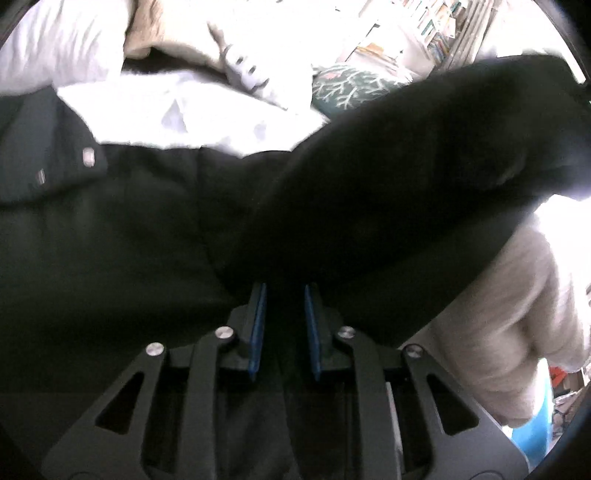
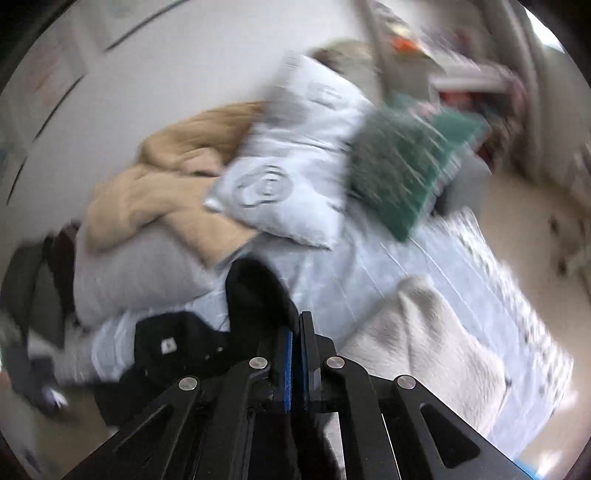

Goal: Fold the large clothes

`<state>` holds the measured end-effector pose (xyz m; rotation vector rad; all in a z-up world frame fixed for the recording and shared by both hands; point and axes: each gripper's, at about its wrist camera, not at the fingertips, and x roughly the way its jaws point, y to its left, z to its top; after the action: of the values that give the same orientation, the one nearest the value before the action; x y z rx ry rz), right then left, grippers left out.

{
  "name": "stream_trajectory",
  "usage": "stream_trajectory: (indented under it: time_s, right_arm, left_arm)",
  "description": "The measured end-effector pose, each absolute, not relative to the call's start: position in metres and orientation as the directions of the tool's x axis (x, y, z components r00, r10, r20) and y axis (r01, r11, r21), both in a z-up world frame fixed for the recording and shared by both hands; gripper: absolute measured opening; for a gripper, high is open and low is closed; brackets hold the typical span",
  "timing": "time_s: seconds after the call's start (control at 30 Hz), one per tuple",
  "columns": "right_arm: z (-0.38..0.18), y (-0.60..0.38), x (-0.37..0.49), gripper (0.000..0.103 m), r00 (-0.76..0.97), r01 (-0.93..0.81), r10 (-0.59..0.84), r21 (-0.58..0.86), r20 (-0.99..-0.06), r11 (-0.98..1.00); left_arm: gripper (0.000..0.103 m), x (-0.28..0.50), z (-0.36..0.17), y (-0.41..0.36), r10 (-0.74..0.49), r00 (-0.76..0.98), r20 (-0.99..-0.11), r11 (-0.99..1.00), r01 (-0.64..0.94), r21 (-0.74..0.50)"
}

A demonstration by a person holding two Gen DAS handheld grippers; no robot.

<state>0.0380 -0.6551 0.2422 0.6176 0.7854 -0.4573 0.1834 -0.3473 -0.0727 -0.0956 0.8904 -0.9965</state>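
Observation:
A large black garment (image 1: 155, 236) with metal snaps (image 1: 88, 157) fills the left wrist view, spread over a pale bed. My left gripper (image 1: 284, 291) is shut on a raised fold of it, which sweeps up to the right (image 1: 424, 147). In the blurred right wrist view, my right gripper (image 2: 295, 325) is shut on a black piece of the same garment (image 2: 255, 295), which hangs down to a heap with a small white label (image 2: 168, 345) at lower left.
A pale blue quilt (image 2: 424, 266) covers the bed. On it lie a cream fleece blanket (image 2: 436, 347), a white pillow (image 2: 295, 177), a green patterned cushion (image 2: 399, 166), a tan blanket (image 2: 166, 192) and grey bedding (image 2: 140, 273). Cluttered shelves (image 1: 424, 29) stand behind.

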Motion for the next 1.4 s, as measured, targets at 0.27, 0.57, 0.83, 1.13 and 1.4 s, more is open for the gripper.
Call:
stream_trajectory:
  time_s: [0.27, 0.57, 0.83, 1.13, 1.4]
  right_arm:
    - [0.132, -0.71, 0.001, 0.013, 0.516, 0.753, -0.18, 0.343, -0.837, 0.562]
    - [0.2, -0.629, -0.049, 0.08, 0.677, 0.611, -0.221, 0.369, -0.702, 0.7]
    - [0.169, -0.506, -0.085, 0.085, 0.672, 0.41, -0.015, 0.355, -0.74, 0.84]
    - [0.024, -0.416, -0.114, 0.085, 0.436, 0.314, 0.211, 0.368, -0.875, 0.875]
    - [-0.088, -0.407, -0.116, 0.077, 0.241, 0.447, 0.402, 0.469, -0.883, 0.762]
  left_arm:
    - [0.059, 0.189, -0.073, -0.325, -0.764, 0.149, -0.628, 0.569, 0.615, -0.546]
    - [0.076, 0.155, -0.02, -0.214, -0.579, 0.227, -0.783, 0.71, 0.612, -0.348]
    - [0.083, 0.111, 0.02, -0.046, -0.417, 0.365, -0.832, 0.79, 0.599, -0.133]
    - [0.083, 0.077, -0.013, 0.14, -0.192, 0.347, -0.918, 0.917, 0.397, -0.041]
    - [0.077, 0.055, -0.093, 0.21, -0.265, 0.083, -0.961, 0.939, 0.249, -0.237]
